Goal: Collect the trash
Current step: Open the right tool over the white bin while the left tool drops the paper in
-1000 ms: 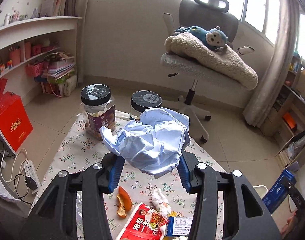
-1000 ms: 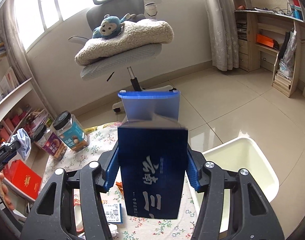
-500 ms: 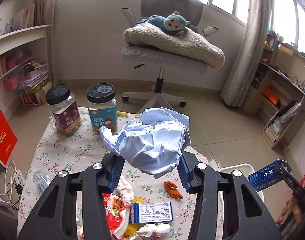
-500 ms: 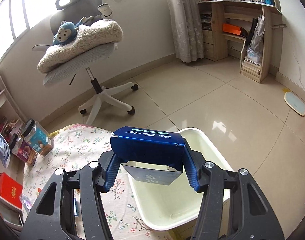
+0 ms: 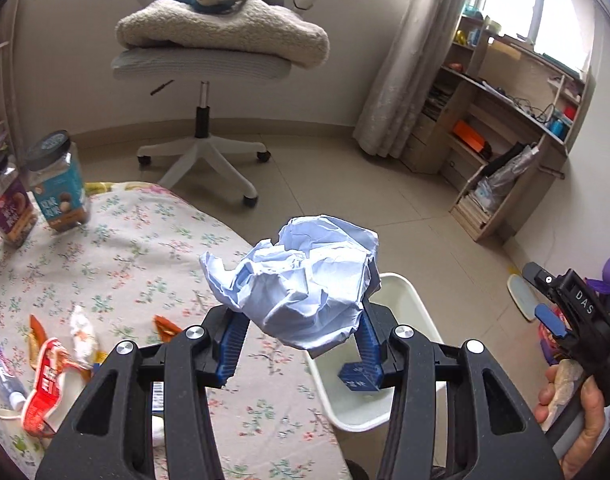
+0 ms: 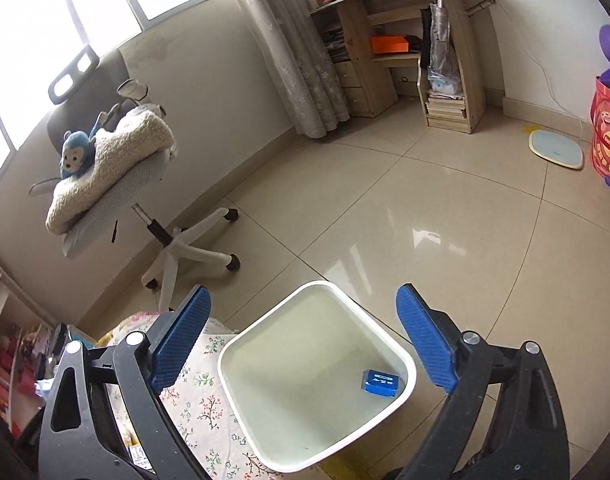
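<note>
My left gripper [image 5: 299, 344] is shut on a crumpled ball of light blue paper [image 5: 301, 276], held over the table's right edge next to the white bin [image 5: 401, 292]. My right gripper [image 6: 301, 336] hangs above the white bin [image 6: 241, 344], its jaws opening with nothing between them. A dark blue carton [image 6: 379, 382] lies inside the bin on its floor; in the left wrist view the carton [image 5: 359, 376] shows just behind my right finger. My right gripper [image 5: 549, 310] also shows at the far right of the left wrist view, held by a hand [image 5: 577, 404].
Wrappers, a red packet [image 5: 49, 376], orange peel [image 5: 165, 326] and a tube lie on the floral tablecloth [image 5: 117, 248]. Two jars [image 5: 57, 184] stand at its far left. An office chair [image 5: 209, 60] with a blanket and toy monkey stands beyond; a desk and shelves [image 5: 505, 136] at right.
The right gripper carried the blue carton over the bin, opened, and the carton dropped in. The left gripper swung right with the paper ball toward the bin.
</note>
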A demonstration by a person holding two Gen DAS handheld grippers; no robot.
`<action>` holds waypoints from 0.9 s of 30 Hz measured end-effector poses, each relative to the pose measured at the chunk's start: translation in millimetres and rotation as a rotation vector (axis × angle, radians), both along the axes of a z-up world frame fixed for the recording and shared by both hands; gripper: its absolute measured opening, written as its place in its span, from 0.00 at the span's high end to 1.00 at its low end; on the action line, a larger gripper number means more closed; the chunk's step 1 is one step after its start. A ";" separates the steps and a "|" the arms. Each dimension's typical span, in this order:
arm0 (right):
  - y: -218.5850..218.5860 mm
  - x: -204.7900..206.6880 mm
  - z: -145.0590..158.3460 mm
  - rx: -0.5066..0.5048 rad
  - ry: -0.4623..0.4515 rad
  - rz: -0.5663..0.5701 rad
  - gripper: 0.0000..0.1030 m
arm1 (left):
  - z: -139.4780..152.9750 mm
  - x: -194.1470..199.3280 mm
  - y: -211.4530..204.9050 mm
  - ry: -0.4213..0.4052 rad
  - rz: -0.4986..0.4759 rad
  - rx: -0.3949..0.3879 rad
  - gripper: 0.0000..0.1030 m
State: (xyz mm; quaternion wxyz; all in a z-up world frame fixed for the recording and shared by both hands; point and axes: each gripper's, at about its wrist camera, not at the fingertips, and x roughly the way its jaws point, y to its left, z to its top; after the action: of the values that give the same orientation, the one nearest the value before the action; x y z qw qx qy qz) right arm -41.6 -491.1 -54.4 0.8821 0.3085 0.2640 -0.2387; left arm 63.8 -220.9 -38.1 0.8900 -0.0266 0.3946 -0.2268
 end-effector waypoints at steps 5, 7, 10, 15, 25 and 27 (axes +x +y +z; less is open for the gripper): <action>-23.8 -19.9 0.8 0.037 -0.033 -0.055 0.12 | -10.9 -11.0 -54.5 0.027 -0.081 0.012 0.53; -32.4 -26.1 1.1 0.047 -0.042 -0.074 0.12 | -15.5 -14.8 -71.4 0.048 -0.111 0.009 0.51; -42.0 -35.3 2.0 0.056 -0.053 -0.104 0.12 | -23.0 -16.9 -92.6 0.097 -0.153 -0.001 0.46; -47.3 -45.4 4.6 0.063 -0.079 -0.128 0.12 | -25.7 -18.3 -101.0 0.122 -0.162 -0.016 0.32; -4.5 -34.7 20.7 -0.121 -0.055 -0.103 0.09 | 1.5 -19.1 -62.0 -0.019 -0.084 0.021 0.28; 6.5 -33.5 24.8 -0.171 -0.055 -0.099 0.07 | 8.0 -19.4 -49.6 -0.062 -0.056 0.039 0.26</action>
State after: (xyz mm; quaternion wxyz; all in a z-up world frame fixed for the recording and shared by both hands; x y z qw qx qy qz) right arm -75.1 -484.7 -29.6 0.8993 0.2511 0.2030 -0.2950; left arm 44.4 -270.5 -30.1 0.8955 0.0088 0.3717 -0.2445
